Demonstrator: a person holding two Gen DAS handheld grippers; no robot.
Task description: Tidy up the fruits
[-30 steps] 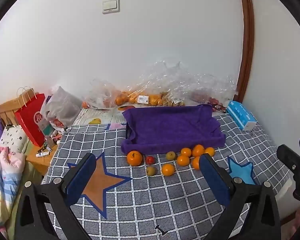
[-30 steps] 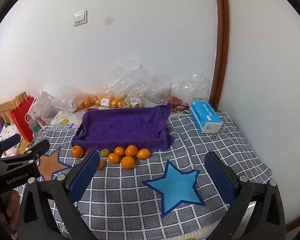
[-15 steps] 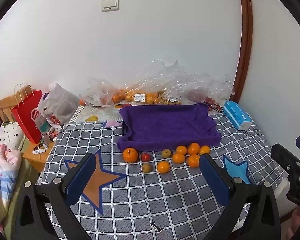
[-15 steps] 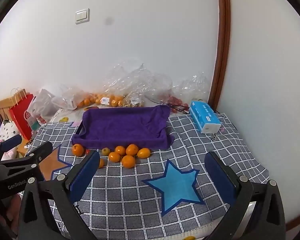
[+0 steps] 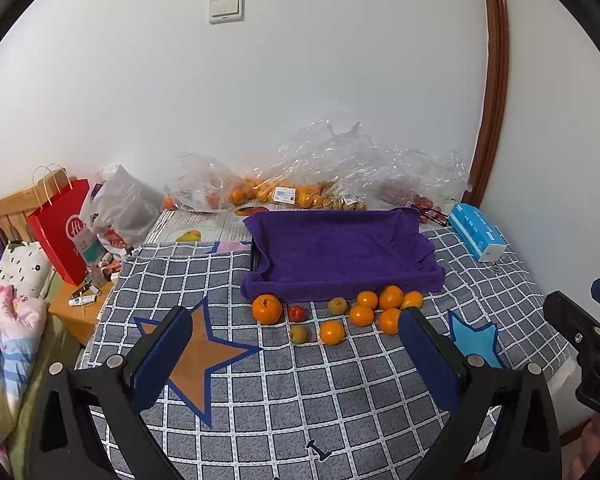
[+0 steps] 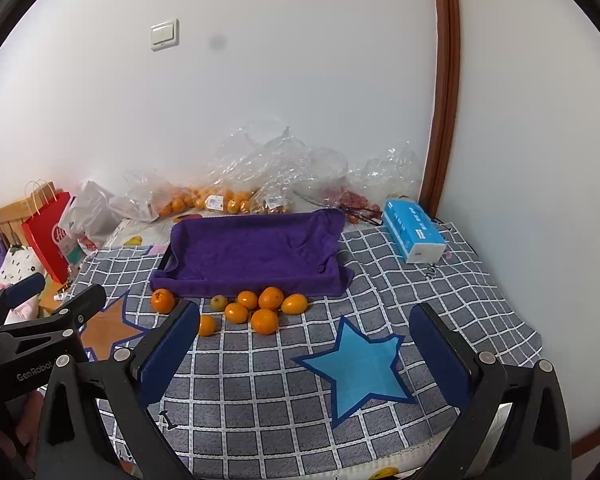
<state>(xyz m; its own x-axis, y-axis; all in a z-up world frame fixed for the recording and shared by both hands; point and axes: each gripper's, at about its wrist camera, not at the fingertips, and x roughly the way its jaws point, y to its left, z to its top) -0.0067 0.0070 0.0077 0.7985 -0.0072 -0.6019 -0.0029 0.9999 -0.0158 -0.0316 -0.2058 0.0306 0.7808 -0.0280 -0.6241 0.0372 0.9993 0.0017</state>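
A tray lined with a purple towel [image 5: 340,248] [image 6: 256,248] stands on the checked cloth, nothing in it. Just in front of it lie loose fruits: a large orange [image 5: 267,309] [image 6: 163,300], a small red fruit [image 5: 297,312], two greenish fruits [image 5: 337,305] [image 5: 299,334], and several small oranges [image 5: 362,315] [image 6: 265,321]. My left gripper [image 5: 296,356] is open and empty, held back above the cloth in front of the fruits. My right gripper [image 6: 308,356] is open and empty over the blue star, right of the fruits.
Clear plastic bags of oranges [image 5: 268,194] lie against the wall behind the tray. A blue tissue box [image 5: 476,236] [image 6: 414,234] sits at the right. A red paper bag [image 5: 60,232] and a side table stand left. The cloth's front edge is near.
Both grippers have drawn back and up a little, so the tray and fruits appear slightly farther and lower. Nothing was picked up; the fruits have not moved.
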